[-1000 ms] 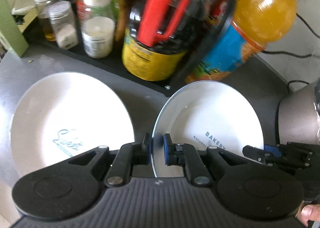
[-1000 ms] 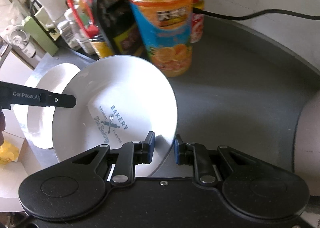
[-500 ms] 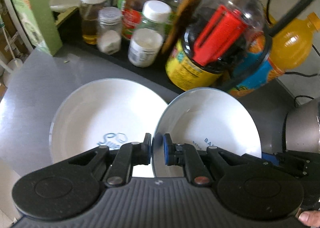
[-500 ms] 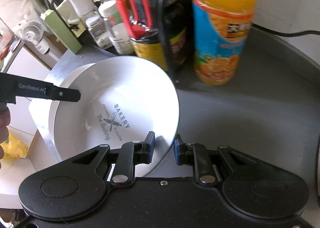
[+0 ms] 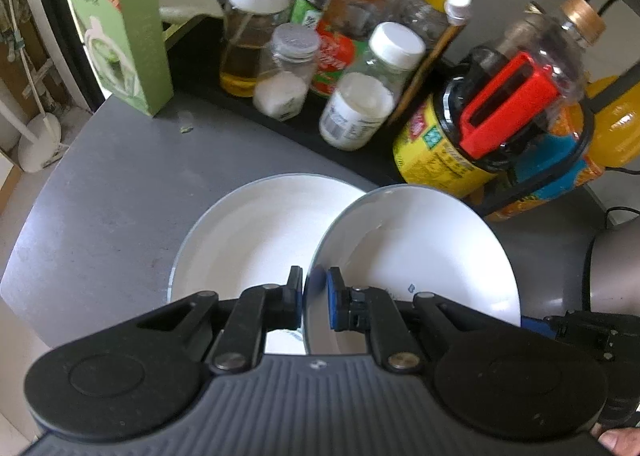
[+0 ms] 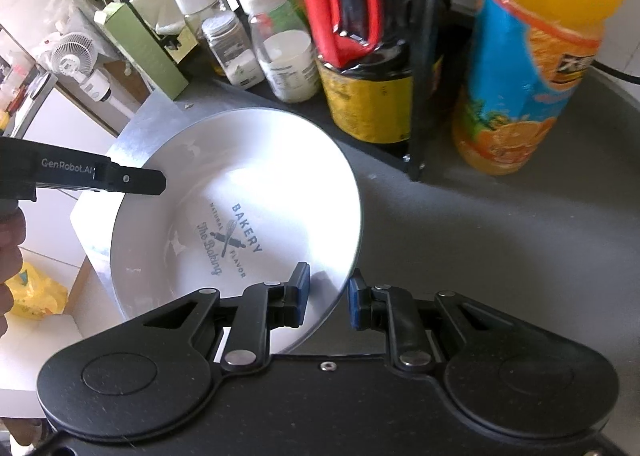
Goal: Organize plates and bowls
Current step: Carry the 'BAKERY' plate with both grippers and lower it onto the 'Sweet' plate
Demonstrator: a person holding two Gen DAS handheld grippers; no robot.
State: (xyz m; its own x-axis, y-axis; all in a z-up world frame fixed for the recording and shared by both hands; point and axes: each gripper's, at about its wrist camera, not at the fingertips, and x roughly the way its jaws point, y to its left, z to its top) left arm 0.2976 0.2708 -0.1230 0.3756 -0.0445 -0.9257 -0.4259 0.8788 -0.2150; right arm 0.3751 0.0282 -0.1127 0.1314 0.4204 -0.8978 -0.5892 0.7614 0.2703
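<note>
Black left tongs (image 5: 315,298) and right tongs (image 6: 325,296): blue pads, silver pivot screws, ribbed grey housing, white "GenRobot.AI" lettering

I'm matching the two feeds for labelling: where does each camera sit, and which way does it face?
Left wrist: behind the left gripper, facing the condiment rack; its fingers clamp the Bakery plate, beside a second plate; a fingertip shows.
Right wrist: behind the right gripper, facing left-forward, straddling the plate's rim; a hand shows.
Shared: Bakery plate, orange juice bottle.
</note>
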